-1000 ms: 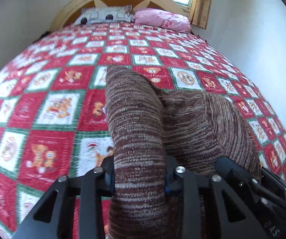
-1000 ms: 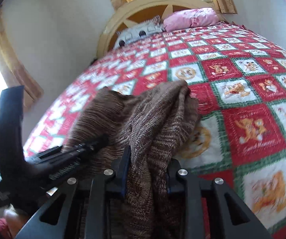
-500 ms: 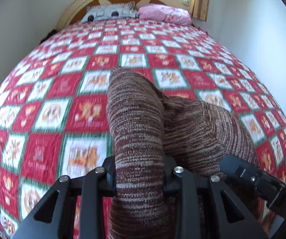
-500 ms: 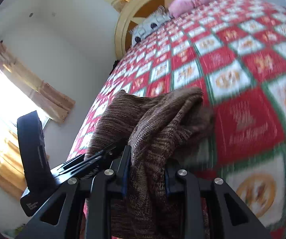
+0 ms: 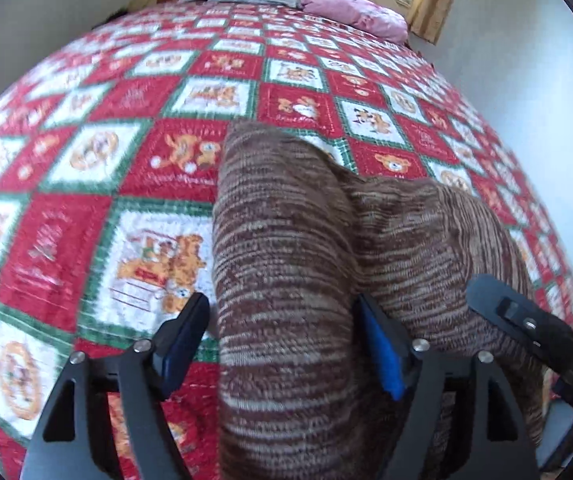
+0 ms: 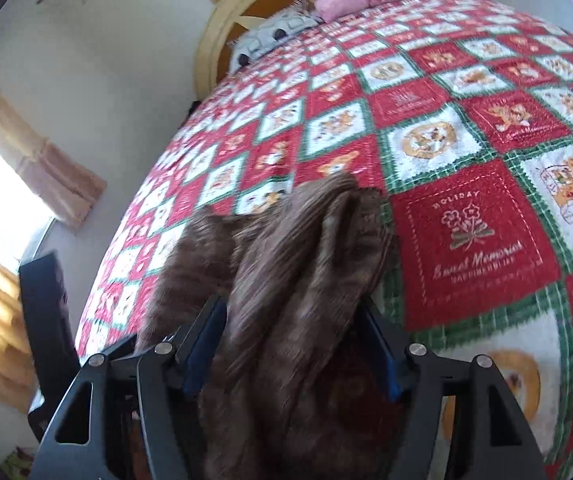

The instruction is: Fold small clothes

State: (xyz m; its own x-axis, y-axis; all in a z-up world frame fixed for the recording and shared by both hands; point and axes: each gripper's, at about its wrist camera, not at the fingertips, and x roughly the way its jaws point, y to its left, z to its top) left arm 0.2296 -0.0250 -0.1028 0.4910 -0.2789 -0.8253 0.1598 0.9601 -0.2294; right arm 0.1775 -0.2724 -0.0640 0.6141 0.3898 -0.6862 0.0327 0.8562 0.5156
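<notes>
brown striped knitwear, the small garment (image 5: 294, 280) of this task, lies on the bed directly ahead of both tongs, with one bunched fold running back between the fingers of each.

change since a second ago: both tongs were then clamped tight on the knit. the left tongs (image 5: 282, 344) are now opening; the left blue pad (image 5: 178, 344) stands clear of the cloth, while the right pad lies at the fold's edge without squeezing it. the right tongs (image 6: 290, 344) are opening as well, with the fold loose between the pads, though blur hides the exact contact there. the quilt (image 5: 66, 240) also fills more of each view than before, so both tongs sit closer to it.

meaning for the task: this reads as the release at the end of a fold stroke. the garment is being laid down in front of the tongs; the lie of the finished fold cannot be confirmed, since the cloth looks bunched.

legible writing: a red quilt panel (image 6: 474, 240), ahead and to the right of the right tongs, reads "holiday" and "sweet memories"; the smaller line beneath is too blurred to read. no brand marking is legible on either tool.
</notes>
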